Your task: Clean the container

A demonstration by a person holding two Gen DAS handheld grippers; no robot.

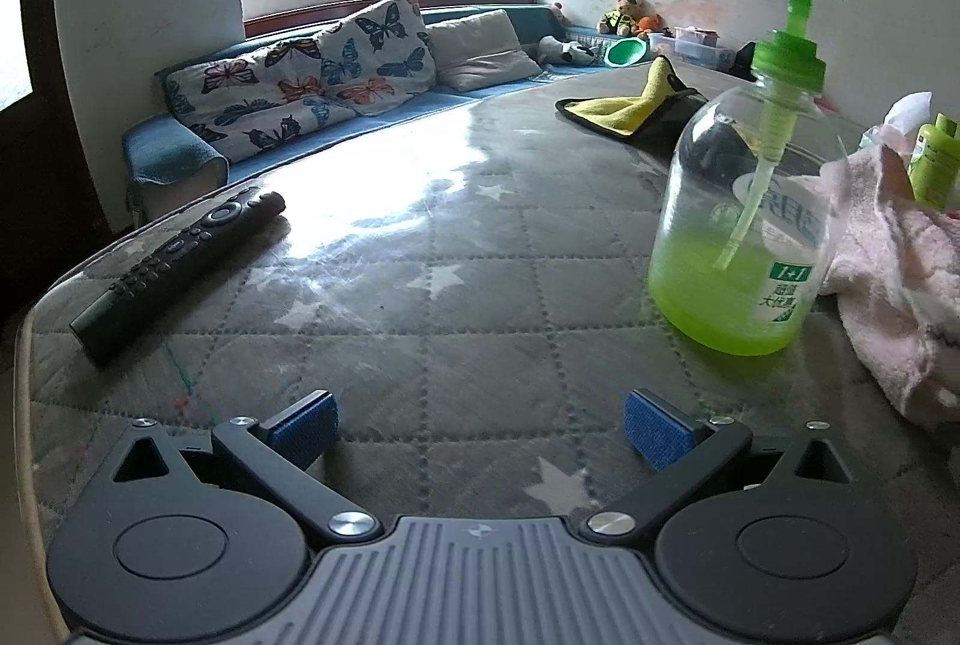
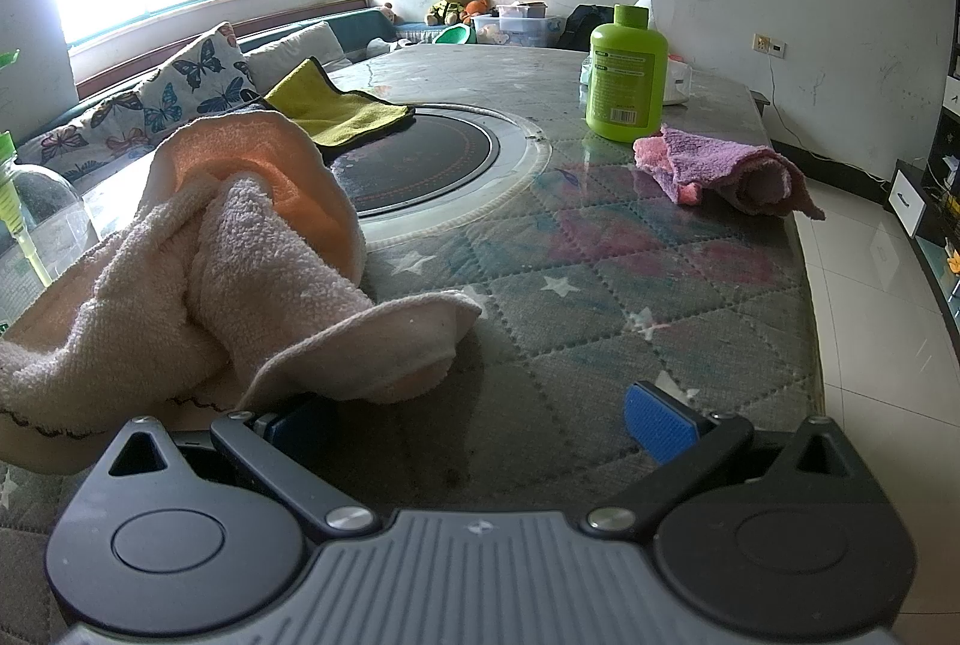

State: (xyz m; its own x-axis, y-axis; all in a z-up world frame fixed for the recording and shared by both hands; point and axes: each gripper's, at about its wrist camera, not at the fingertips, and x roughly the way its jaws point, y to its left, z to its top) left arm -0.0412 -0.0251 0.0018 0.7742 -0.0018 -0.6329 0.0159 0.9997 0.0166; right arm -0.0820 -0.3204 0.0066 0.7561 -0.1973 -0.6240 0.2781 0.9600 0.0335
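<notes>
So both grippers sit low at the near edge of the table (image 1: 456, 357), and neither has hold of anything. The left gripper (image 1: 480, 429) is spread wide with bare quilted cover between its blue pads. The right gripper (image 2: 480, 423) is spread wide too, though the pale pink towel (image 2: 228, 285) flops over its left pad.

The pump bottle (image 1: 744, 225), the clear one with green soap low down, stands upright to the right of the left gripper, just beside that towel.

Open room: a big bare stretch in the middle between the remote (image 1: 180, 267) near the left edge and the bottle. On the right the table edge drops to tiled floor (image 2: 888, 321).

Count: two bottles including the green capped one (image 2: 627, 75), three cloths (pink towel, yellow cloth (image 2: 342, 111), purple cloth (image 2: 720, 165)), one remote, one round black inset (image 2: 420, 165) mid-table.
</notes>
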